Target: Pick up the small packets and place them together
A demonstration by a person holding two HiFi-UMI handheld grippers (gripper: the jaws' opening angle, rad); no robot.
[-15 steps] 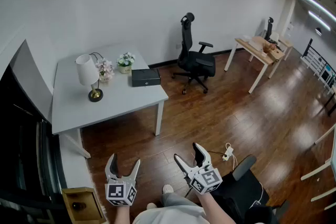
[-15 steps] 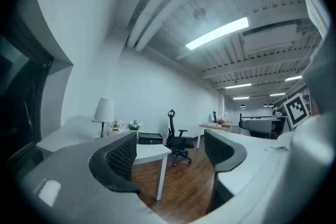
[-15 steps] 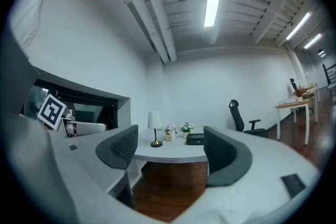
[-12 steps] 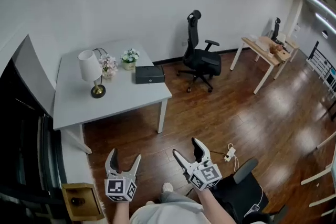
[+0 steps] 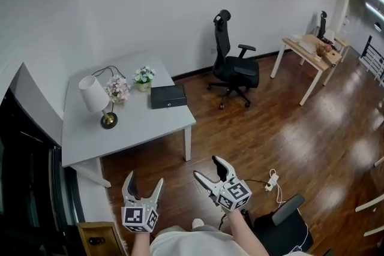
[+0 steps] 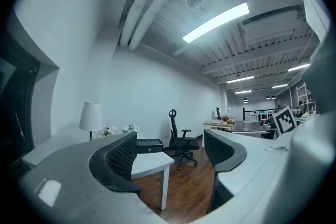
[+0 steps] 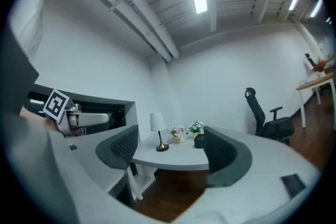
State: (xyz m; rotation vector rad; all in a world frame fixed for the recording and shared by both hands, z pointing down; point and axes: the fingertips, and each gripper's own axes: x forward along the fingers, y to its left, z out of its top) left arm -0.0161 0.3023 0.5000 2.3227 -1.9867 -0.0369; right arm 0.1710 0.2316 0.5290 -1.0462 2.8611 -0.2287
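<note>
No small packets show in any view. Low in the head view my left gripper [image 5: 142, 186] and my right gripper [image 5: 206, 168] are held level over the wooden floor, both open and empty, some way short of the white table [image 5: 144, 123]. In the left gripper view the left gripper [image 6: 170, 157] frames the table's corner [image 6: 152, 161] and an office chair. The right gripper [image 7: 170, 147] in its own view points at the table top [image 7: 173, 157] with its lamp and flowers.
On the table stand a lamp [image 5: 96, 99], two small flower pots [image 5: 143, 77] and a black box [image 5: 167, 95]. A black office chair [image 5: 235, 69] stands by the wall, a wooden desk [image 5: 312, 54] at far right. A power strip [image 5: 272, 180] lies on the floor.
The head view has shifted: table and chair sit a little lower and further right in the picture. Both grippers stay open and empty, the right one slightly higher and to the left.
</note>
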